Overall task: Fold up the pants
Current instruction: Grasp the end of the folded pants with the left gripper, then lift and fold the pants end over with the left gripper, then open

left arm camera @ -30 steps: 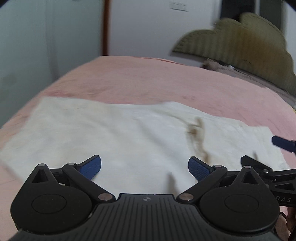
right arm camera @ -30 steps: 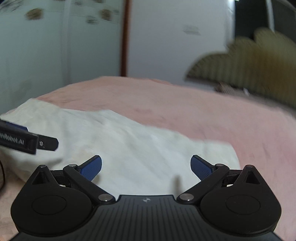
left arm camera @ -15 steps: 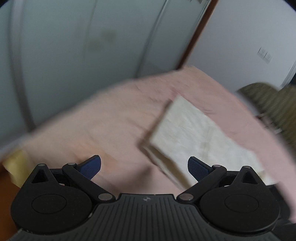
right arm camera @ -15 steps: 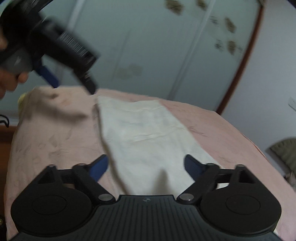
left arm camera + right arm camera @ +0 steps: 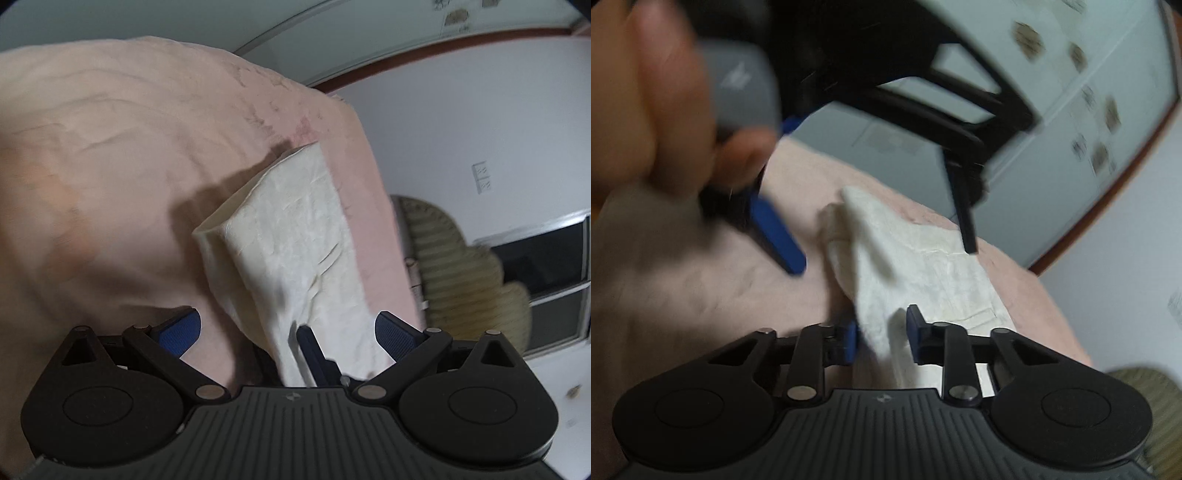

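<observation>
The right gripper (image 5: 881, 334), wide open before, is closing around the near end of the pants (image 5: 923, 266) (now seen lengthwise).
</observation>
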The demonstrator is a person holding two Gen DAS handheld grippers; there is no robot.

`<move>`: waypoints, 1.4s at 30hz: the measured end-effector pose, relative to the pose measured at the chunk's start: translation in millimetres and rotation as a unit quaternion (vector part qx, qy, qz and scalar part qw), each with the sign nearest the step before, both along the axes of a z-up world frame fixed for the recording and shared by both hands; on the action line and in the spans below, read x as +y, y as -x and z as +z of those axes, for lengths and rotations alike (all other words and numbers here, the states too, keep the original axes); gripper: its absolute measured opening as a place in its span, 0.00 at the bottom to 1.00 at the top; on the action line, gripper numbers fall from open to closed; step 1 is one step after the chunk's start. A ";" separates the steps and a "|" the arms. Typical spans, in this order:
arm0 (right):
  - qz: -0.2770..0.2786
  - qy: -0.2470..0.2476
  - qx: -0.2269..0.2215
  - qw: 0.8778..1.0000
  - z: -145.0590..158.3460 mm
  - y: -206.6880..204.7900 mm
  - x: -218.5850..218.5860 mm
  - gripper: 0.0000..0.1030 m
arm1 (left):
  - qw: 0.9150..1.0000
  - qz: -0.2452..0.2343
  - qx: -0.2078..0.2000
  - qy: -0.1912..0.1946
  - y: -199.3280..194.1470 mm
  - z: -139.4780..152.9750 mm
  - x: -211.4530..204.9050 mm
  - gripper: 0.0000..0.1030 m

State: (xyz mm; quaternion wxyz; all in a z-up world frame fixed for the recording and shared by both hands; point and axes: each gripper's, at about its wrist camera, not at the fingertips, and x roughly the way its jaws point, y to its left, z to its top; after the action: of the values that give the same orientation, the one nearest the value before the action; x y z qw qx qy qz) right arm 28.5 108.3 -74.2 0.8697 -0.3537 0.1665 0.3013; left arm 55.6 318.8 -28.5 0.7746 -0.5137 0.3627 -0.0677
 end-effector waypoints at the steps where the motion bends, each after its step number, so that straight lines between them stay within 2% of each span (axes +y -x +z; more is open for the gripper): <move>1: -0.007 -0.029 0.015 0.999 7.9 -4.8 -6.2 0.22 | 1.000 0.000 -0.004 0.009 -5.7 -1.8 -0.3 0.99; 5: -0.032 -0.144 0.080 0.986 41.4 -25.9 -37.4 0.21 | 0.999 0.003 -0.008 0.035 -32.0 -7.0 -4.7 0.97; 7: -0.014 -0.192 0.151 0.970 53.8 -38.0 -56.8 0.21 | 0.999 0.000 -0.012 0.039 -44.1 -6.8 -5.3 0.95; 8: 0.006 -0.216 0.190 0.958 58.0 -44.0 -68.5 0.21 | 0.999 -0.001 -0.009 0.036 -49.0 -6.5 -5.9 0.91; 9: 0.012 -0.240 0.206 0.949 61.2 -47.4 -78.9 0.21 | 1.000 0.001 0.000 0.030 -52.3 -6.1 -6.2 0.90; 11: -0.016 -0.265 0.220 0.939 64.8 -59.2 -95.0 0.21 | 1.000 0.006 0.004 0.020 -56.4 -4.8 -5.8 0.82; 13: -0.064 -0.274 0.233 0.931 59.5 -76.5 -106.4 0.21 | 1.000 -0.002 0.018 0.003 -60.3 -4.4 -4.2 0.72; 15: -0.116 -0.227 0.243 0.936 42.0 -91.5 -104.0 0.21 | 1.000 0.001 0.028 -0.009 -63.0 -6.0 -1.5 0.59; 17: -0.126 -0.181 0.270 0.937 18.7 -100.6 -94.7 0.20 | 0.999 0.002 0.040 -0.029 -65.0 -6.3 -1.5 0.35; 19: -0.119 -0.190 0.262 0.939 15.2 -99.0 -95.4 0.21 | 0.997 -0.005 0.039 -0.070 -64.4 -1.0 -4.0 0.20; 20: -0.120 -0.200 0.272 0.934 17.6 -102.2 -99.4 0.21 | 0.995 -0.010 0.027 -0.093 -60.3 4.2 -5.6 0.14; 22: -0.119 -0.240 0.286 0.920 25.3 -107.6 -111.7 0.21 | 0.990 -0.017 0.000 -0.139 -52.3 18.3 -14.5 0.13; 24: -0.131 -0.255 0.274 0.918 31.7 -113.8 -124.5 0.21 | 0.980 -0.025 -0.036 -0.194 -43.9 39.2 -31.3 0.13; 27: -0.134 -0.255 0.248 0.925 44.7 -110.0 -138.7 0.21 | 0.954 -0.043 -0.097 -0.280 -28.5 73.7 -67.4 0.13; 29: -0.121 -0.265 0.233 0.928 61.6 -114.7 -146.7 0.21 | 0.938 -0.056 -0.134 -0.313 -16.6 93.0 -90.2 0.13; 35: -0.071 -0.299 0.190 0.932 93.7 -95.0 -184.5 0.21 | 0.905 -0.092 -0.207 -0.360 9.3 125.2 -153.8 0.13; 38: -0.048 -0.290 0.165 0.941 102.4 -77.0 -205.4 0.21 | 0.885 -0.109 -0.236 -0.386 24.7 128.3 -191.1 0.14; 40: -0.046 -0.279 0.145 0.948 105.9 -65.8 -221.3 0.21 | 0.876 -0.123 -0.249 -0.395 26.2 125.5 -218.1 0.14; 42: -0.055 -0.279 0.133 0.949 108.1 -54.9 -240.8 0.22 | 0.867 -0.136 -0.262 -0.402 26.4 122.0 -243.1 0.14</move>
State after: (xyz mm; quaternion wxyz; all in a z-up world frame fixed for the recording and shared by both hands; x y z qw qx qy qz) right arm 83.4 -132.5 33.9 0.9189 -0.0436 0.2095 0.3315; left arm 29.3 75.7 93.5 0.9636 -0.0671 0.2089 -0.1527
